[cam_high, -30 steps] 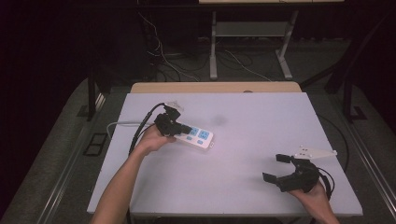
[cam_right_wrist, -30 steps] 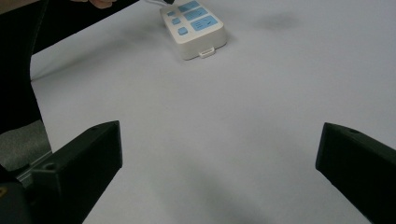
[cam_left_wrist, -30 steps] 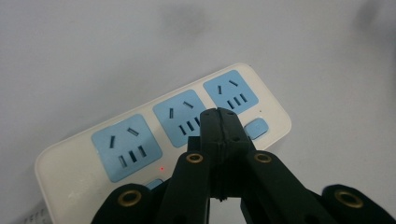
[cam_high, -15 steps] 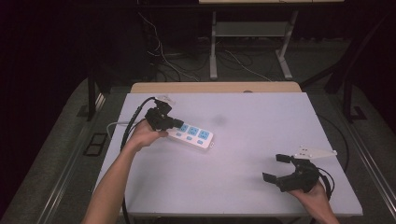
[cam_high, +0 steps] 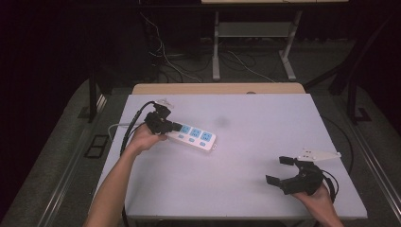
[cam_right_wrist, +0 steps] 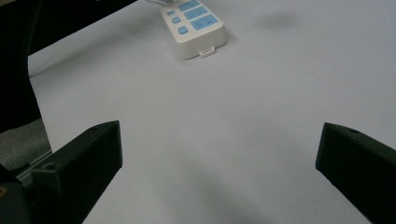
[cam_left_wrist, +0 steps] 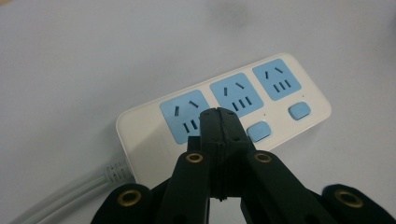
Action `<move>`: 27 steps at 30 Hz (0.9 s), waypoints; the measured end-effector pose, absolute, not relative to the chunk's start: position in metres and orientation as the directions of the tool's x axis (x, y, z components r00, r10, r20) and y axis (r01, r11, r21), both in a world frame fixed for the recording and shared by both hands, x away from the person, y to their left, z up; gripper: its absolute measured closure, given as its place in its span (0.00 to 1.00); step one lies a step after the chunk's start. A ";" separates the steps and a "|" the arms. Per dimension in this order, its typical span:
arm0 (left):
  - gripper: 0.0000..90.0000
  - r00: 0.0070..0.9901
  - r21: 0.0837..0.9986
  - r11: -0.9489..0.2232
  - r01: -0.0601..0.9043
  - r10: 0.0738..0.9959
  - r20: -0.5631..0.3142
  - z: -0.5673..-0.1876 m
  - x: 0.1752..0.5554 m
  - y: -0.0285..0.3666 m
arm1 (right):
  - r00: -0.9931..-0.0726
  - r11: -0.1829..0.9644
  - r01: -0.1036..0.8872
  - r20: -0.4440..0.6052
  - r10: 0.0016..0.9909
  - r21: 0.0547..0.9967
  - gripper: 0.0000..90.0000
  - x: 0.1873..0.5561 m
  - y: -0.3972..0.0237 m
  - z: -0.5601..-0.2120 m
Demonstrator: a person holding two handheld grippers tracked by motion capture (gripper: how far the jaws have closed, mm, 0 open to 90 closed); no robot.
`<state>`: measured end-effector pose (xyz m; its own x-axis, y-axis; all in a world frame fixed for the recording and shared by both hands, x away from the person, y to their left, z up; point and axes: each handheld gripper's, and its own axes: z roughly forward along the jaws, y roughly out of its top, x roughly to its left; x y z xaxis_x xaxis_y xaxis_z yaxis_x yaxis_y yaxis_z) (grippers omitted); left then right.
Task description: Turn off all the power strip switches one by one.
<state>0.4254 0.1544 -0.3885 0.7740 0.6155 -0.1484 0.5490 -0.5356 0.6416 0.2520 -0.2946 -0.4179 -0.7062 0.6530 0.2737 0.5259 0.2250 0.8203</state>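
A white power strip (cam_high: 197, 137) with three blue sockets and blue switches lies on the left half of the white table (cam_high: 246, 123). My left gripper (cam_high: 176, 126) is shut with nothing between its fingers. Its tips hover at the strip's cable end. In the left gripper view the shut tips (cam_left_wrist: 218, 114) cover the lower edge of the first socket on the power strip (cam_left_wrist: 280, 84); I cannot tell if they touch it. My right gripper (cam_high: 278, 170) stands open near the front right corner, far from the strip. The right gripper view has the open gripper (cam_right_wrist: 219, 149) facing the power strip (cam_right_wrist: 198, 23).
The strip's pale cable (cam_high: 116, 126) runs off the table's left edge and appears as the cable (cam_left_wrist: 60, 198) in the left gripper view. A wooden ledge (cam_high: 217, 88) borders the table's far side. Beyond it, cables and metal legs (cam_high: 216, 42) stand on the dark floor.
My left hand and gripper have drawn back a little to the left, toward the strip's cable end. The strip and the right gripper have stayed where they were.
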 end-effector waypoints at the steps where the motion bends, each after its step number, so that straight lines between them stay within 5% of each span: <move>1: 1.00 0.773 0.639 -0.536 0.551 0.617 -0.150 -0.390 0.425 0.154 | -0.706 0.224 0.526 0.274 0.653 0.821 0.00 0.252 -0.295 -0.418; 27: 1.00 0.782 0.598 -0.572 0.561 0.604 -0.155 -0.409 0.430 0.149 | -0.707 0.225 0.521 0.268 0.654 0.823 0.00 0.251 -0.296 -0.417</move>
<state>0.4302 0.1492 -0.4094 0.7816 0.6043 -0.1546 0.5608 -0.5724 0.5983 0.2512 -0.2955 -0.4175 -0.7069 0.6544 0.2683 0.5209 0.2250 0.8235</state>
